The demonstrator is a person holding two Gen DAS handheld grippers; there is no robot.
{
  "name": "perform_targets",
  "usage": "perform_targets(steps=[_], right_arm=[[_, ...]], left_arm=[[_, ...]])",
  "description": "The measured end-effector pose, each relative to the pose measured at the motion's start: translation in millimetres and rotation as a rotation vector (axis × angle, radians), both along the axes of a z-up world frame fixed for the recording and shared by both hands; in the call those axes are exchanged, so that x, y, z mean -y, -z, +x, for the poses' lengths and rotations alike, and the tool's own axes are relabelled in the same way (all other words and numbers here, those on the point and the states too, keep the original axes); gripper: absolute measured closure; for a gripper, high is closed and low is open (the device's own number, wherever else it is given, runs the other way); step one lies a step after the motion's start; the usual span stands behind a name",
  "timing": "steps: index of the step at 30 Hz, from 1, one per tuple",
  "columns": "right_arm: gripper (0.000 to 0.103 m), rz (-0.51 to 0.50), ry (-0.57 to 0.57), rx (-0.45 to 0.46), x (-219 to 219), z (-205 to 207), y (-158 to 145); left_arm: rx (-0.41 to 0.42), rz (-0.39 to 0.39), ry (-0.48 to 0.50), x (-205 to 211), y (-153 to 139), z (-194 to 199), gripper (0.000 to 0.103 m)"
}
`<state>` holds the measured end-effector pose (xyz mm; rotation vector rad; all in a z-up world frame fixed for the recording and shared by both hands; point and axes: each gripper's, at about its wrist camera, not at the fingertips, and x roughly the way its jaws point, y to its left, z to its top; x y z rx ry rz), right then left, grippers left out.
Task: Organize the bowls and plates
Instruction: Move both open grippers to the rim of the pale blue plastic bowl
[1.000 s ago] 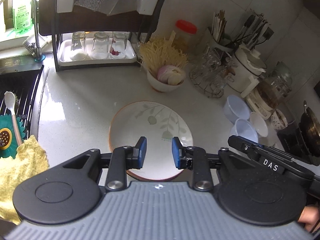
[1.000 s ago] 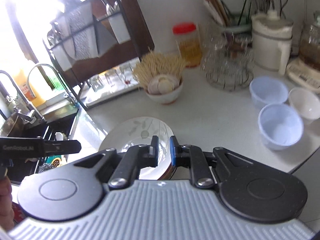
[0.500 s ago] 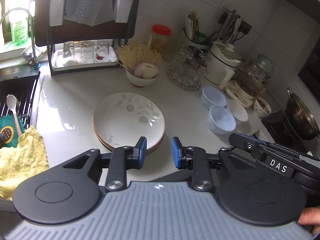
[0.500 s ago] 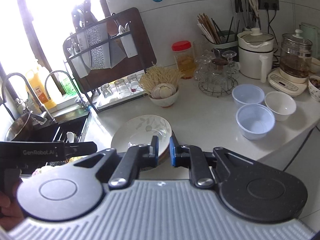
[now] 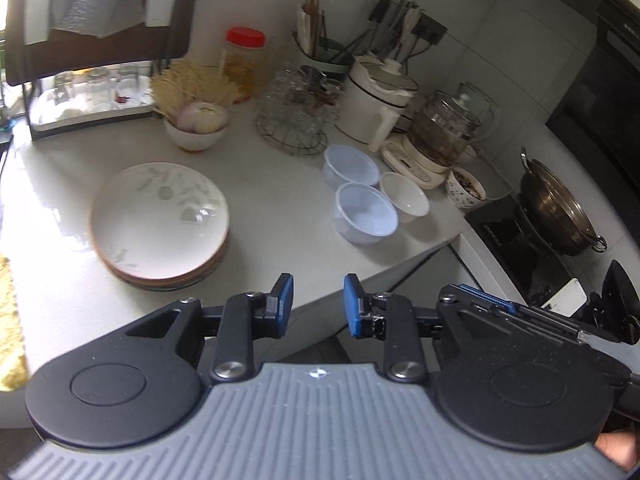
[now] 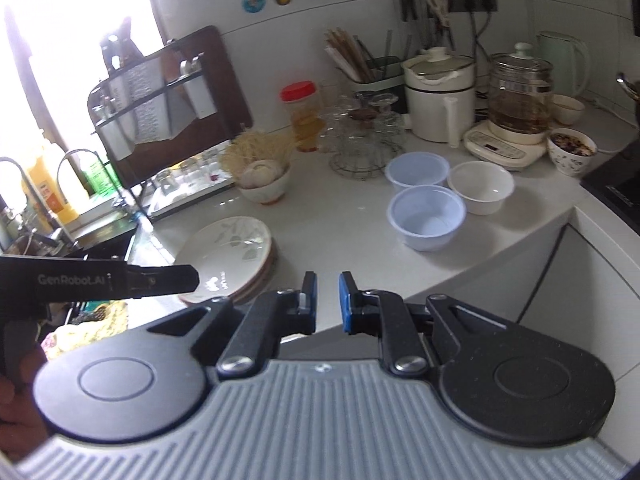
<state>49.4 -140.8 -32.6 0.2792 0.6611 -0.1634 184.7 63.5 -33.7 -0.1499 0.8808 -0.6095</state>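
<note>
Left wrist view: left gripper (image 5: 318, 300) low in frame, jaws apart, holding nothing. Stack of plates (image 5: 160, 220) at middle left on the white surface (image 5: 276, 204); three small bowls (image 5: 366, 212) right of middle. Right wrist view: right gripper (image 6: 327, 301) jaws apart, nothing held. Plates (image 6: 230, 250) left of middle, bowls (image 6: 426, 216) at right.

Bare counter (image 5: 276, 200) (between stacked plates (image 5: 160, 220) and bowls (image 5: 366, 212)) offers passage
</note>
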Motion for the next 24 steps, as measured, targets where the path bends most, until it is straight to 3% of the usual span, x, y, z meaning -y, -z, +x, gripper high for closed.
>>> perform_targets(steps=[13, 17, 24], right_arm=[[0.087, 0.048, 0.137, -0.053, 98.8, 27.1, 38.1], [0.087, 0.049, 0.177, -0.058, 122.9, 44.6, 45.3], [0.087, 0.068, 0.193, -0.099, 151.9, 76.1, 64.9]], left_arm=[[-0.087, -0.023, 0.108, 121.3, 41.1, 76.5, 0.071], [-0.087, -0.007, 0.133, 150.3, 54.6, 106.5, 0.061], [-0.127, 0.034, 0.114, 179.7, 83.1, 152.7, 0.056]])
